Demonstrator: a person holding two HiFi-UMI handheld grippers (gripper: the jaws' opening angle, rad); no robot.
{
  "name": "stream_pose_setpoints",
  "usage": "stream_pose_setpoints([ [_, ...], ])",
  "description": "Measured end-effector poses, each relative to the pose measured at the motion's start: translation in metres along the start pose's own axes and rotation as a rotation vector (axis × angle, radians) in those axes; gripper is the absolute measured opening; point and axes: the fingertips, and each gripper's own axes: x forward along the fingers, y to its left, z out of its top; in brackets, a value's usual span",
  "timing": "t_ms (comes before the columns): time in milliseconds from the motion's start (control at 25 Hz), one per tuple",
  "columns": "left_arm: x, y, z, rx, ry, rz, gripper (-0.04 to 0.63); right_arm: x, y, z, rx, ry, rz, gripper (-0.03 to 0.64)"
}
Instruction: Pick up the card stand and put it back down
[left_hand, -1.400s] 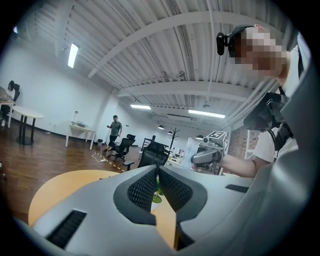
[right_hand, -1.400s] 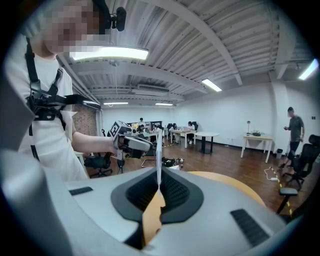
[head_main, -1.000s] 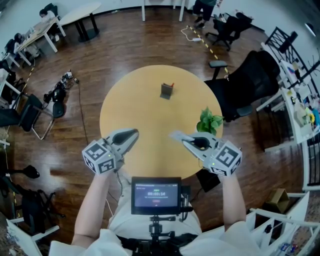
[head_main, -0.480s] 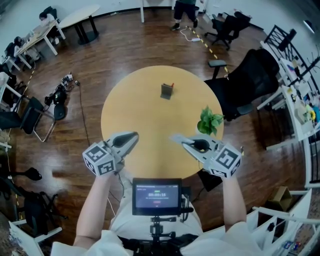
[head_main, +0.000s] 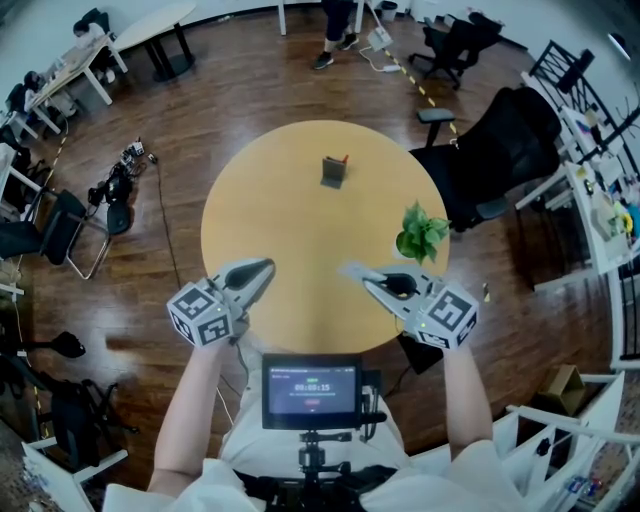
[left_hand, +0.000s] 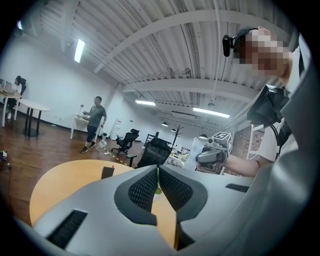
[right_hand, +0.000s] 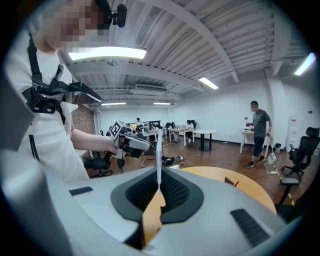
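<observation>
Head view: one card stand (head_main: 334, 172) stands upright on your round table's (head_main: 280, 220) far half, broad face toward you; one potted plant (head_main: 420, 235) sits right. Your two claws, left gripper (head_main: 266, 266) and right gripper (head_main: 347, 269), are closed and empty.

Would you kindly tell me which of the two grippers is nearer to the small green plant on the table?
The right gripper: the plant stands just beyond it at the table's right edge, while the left gripper is farther off.
</observation>
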Motion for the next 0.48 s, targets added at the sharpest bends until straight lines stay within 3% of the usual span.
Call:
stream_pose_setpoints([
  [480, 0.006, 0.032, -0.044, -0.035, 0.038, 0.046, 0.011, 0.04, -0.032, -0.064, 0.005, 0.063, -0.022, 0.023],
])
